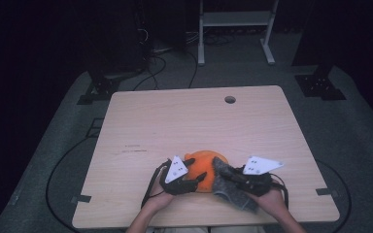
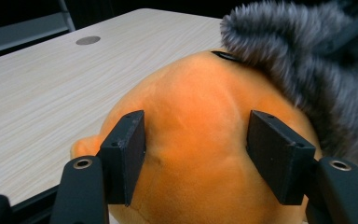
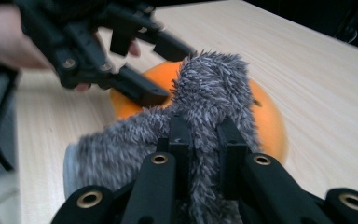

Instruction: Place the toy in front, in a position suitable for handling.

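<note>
Clearly our concern is the orange plush toy [image 1: 205, 167], a round soft body resting on the wooden table [image 1: 194, 121] near the edge closest to us, between our two hands. Draped over its right side is a grey furry piece [image 1: 226, 187], which runs from the top of the orange body down toward the near table edge; we cannot tell whether it belongs to the toy or is a separate cloth.

Our left gripper [image 2: 196, 154] comes in from the toy's left, and in the left gripper view its jaws stand spread on either side of the orange dome. They lie against or just beside the plush, and we see no clear dent in it, so we judge this gripper parted and straddling, not yet clenched.

Our right gripper [image 3: 204, 149] has its jaws drawn close together with a ridge of the grey fur pinched between them, so we take it as grasping that fur.

What any next move turns on, we think, is that the grey strip's long axis runs from the right gripper up and over the orange body toward the left gripper. A pull by the right hand toward us would likely peel the fur off, provided the left one steadies the toy.
</note>
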Action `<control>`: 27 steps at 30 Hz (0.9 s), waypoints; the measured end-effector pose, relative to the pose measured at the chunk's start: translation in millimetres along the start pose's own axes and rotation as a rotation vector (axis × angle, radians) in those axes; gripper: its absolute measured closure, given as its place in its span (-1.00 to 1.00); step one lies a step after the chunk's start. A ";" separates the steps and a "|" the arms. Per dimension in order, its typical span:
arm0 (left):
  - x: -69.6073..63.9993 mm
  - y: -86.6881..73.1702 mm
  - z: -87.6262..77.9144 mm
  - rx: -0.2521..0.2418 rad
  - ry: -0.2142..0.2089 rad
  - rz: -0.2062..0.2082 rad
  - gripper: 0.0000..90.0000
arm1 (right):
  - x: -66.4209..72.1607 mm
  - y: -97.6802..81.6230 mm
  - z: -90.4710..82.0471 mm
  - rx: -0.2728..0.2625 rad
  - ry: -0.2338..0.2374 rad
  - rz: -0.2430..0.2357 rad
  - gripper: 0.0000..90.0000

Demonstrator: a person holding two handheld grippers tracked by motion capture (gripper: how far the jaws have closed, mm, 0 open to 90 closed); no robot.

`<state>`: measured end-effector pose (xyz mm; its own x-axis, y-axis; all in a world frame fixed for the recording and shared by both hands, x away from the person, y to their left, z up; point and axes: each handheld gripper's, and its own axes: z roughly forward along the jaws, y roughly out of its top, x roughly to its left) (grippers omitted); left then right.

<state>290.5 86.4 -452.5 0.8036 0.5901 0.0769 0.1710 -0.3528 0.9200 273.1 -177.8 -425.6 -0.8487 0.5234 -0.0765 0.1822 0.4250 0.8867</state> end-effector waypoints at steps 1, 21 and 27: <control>0.9 -0.4 -0.8 -0.002 -0.004 -0.005 -0.14 | -1.0 -0.4 4.1 0.011 -0.029 -0.003 0.76; 10.8 7.0 -12.3 0.021 -0.022 -0.057 0.04 | -23.8 -18.9 -6.8 0.036 -0.081 0.107 0.76; 6.3 3.8 -6.0 0.012 -0.009 -0.066 0.05 | -21.4 -17.8 -13.1 0.023 -0.077 0.114 0.76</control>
<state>292.8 93.1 -446.2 0.7957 0.6055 0.0130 0.2303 -0.3223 0.9182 281.4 -206.2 -433.8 -0.7816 0.6237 -0.0113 0.2874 0.3761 0.8809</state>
